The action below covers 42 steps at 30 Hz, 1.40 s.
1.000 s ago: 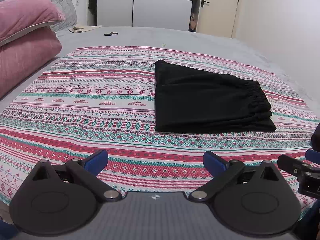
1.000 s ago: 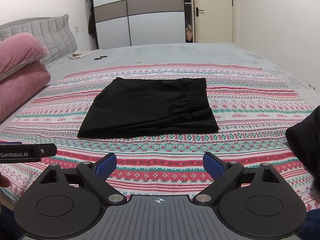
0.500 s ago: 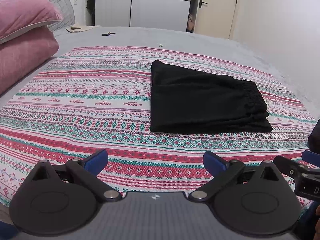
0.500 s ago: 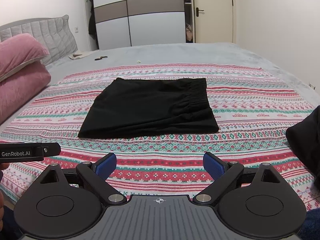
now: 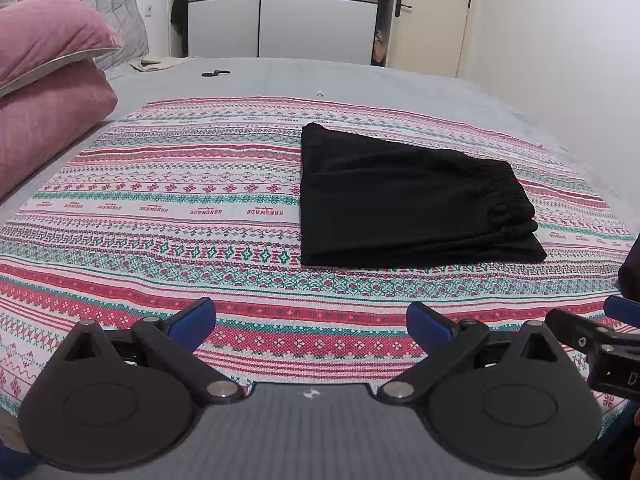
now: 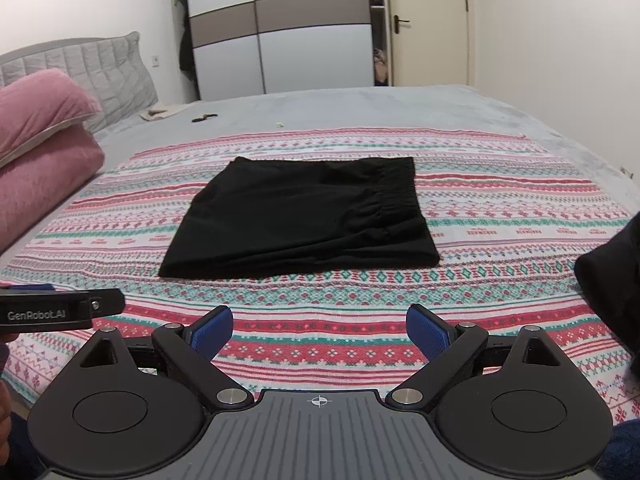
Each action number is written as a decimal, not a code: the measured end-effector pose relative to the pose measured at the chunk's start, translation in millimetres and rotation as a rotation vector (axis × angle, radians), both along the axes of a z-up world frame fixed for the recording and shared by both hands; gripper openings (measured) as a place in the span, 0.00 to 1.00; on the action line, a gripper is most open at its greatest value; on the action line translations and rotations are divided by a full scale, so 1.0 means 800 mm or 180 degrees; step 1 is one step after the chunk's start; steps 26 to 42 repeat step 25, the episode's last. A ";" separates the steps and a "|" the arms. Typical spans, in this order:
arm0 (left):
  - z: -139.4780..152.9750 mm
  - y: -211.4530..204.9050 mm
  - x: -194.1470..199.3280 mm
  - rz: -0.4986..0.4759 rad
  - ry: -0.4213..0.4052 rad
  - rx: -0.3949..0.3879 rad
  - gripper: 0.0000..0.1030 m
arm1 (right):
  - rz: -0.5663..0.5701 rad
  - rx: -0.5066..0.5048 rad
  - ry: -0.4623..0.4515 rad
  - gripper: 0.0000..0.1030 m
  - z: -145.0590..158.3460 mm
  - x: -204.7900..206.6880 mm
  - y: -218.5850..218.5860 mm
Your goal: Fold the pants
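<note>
folded pants (image 6: pixel 298 218) on blanket (image 6: pixel 500 216)

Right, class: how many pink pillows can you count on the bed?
2. One pink pillow lies on top of the other pink pillow, stacked at the bed's left edge by the headboard. More may lie out of frame.

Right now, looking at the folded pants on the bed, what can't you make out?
- Black pants: the underside and layer count are hidden by their own top fold.
- Dark mass: cut off by the right wrist view's right edge, so unidentifiable.
- Small dark object on the grey bedding: too small to identify.
</note>
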<state>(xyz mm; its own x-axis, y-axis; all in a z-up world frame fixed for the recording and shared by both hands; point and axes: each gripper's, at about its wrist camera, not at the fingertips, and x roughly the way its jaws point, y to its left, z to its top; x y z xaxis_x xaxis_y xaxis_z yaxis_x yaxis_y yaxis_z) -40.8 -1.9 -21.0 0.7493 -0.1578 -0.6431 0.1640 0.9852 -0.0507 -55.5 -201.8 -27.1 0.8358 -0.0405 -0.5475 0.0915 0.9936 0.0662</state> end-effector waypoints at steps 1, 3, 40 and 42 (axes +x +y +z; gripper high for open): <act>0.000 0.000 0.000 -0.0004 0.0005 -0.0009 1.00 | -0.0007 -0.0019 0.0011 0.92 -0.001 0.001 0.001; 0.000 0.000 0.000 -0.0005 -0.0004 -0.0018 1.00 | -0.0015 -0.0022 0.0022 0.92 -0.001 0.001 0.001; -0.002 -0.003 -0.002 -0.0010 0.0005 -0.0023 1.00 | -0.0021 0.0010 0.0028 0.92 -0.001 0.000 0.001; -0.002 -0.003 -0.002 -0.0010 0.0005 -0.0023 1.00 | -0.0021 0.0010 0.0028 0.92 -0.001 0.000 0.001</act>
